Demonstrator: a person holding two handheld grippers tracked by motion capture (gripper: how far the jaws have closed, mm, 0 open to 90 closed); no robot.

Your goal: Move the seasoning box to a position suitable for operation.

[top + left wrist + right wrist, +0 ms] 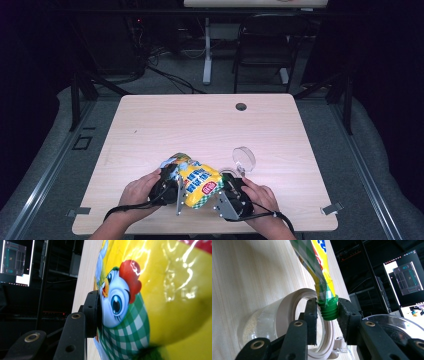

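Pouch (199,183) of yellow seasoning with a green checked base and a cartoon chicken is held between both claws, low over the near middle of the tabletop (165,125). In the right gripper view the right claw (327,311) is clenched on the pouch's green threaded spout (329,308), one jaw on each side of it, and the spout points down just over the mouth of a clear jar (277,322) that lies tilted beneath it, with some pale grains settled inside. The left claw (96,312) grips the other end of the pouch, one jaw pressed against the printed chicken (117,300) in the left gripper view; its far jaw is hidden behind the bulging film. In the high view the jar's clear round lid (244,159) stands open beyond the right hand (260,196).

Judging by this, the step in hand is lining up the spout with the jar to pour. Next move likely calls for raising the left end so the contents run toward the spout, keeping it steady over the mouth so nothing spills onto the wood
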